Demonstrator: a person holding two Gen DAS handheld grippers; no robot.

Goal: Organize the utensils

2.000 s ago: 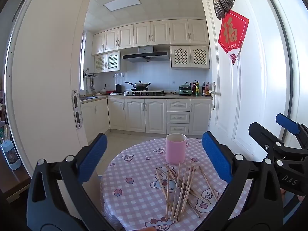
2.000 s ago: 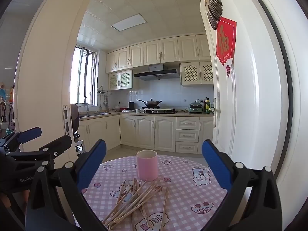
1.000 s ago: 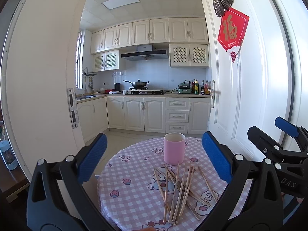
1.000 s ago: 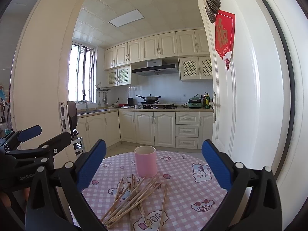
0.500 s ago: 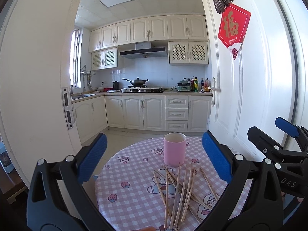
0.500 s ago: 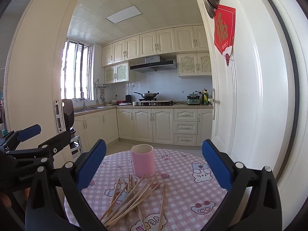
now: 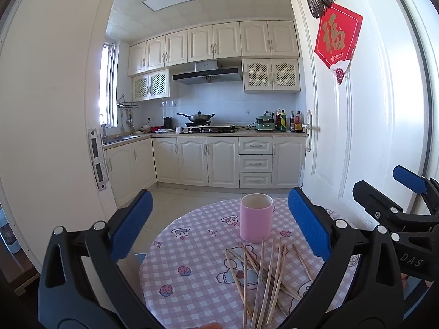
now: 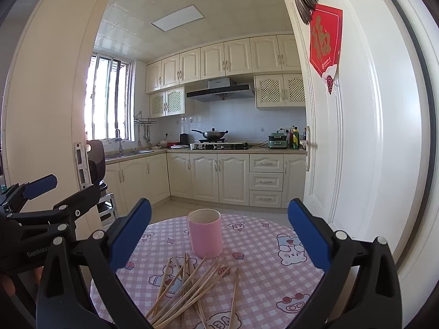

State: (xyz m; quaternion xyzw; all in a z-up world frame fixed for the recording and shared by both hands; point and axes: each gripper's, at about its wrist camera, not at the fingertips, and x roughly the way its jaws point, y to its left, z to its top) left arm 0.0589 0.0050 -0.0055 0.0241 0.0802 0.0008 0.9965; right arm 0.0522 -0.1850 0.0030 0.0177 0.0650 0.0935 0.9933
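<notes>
Nearest the cameras, the left hand-held gripper [image 7: 219, 229] and the right hand-held gripper [image 8: 219, 233] both hang above the near edge of the surface with their blue-padded jaws spread wide and nothing between them. Each shows in the other's view: the right one carries the letters "DAS" in the left wrist view, and the left one reads "GenRobo", cut off, in the right wrist view. Below them the round surface [image 8: 263, 249] wears a pink-and-white checked cloth printed with cartoon bears and strawberries. A loose, criss-crossed heap of wooden chopsticks [image 8: 189, 288] lies on its near part, one stick a little apart to the right. Just behind the heap stands a pink cup [image 8: 206, 233], upright, its mouth open. Beyond the surface, a white door [image 7: 365, 126] stands open on the right, bearing a red diamond-shaped paper [image 7: 338, 36] with the gold character "福"; smaller print under it is too small to read. Farthest off is a kitchen with cream cabinets [image 7: 214, 161], a wok [image 7: 198, 117] on the stove under a range hood, bottles on the counter, and a window on the left.
</notes>
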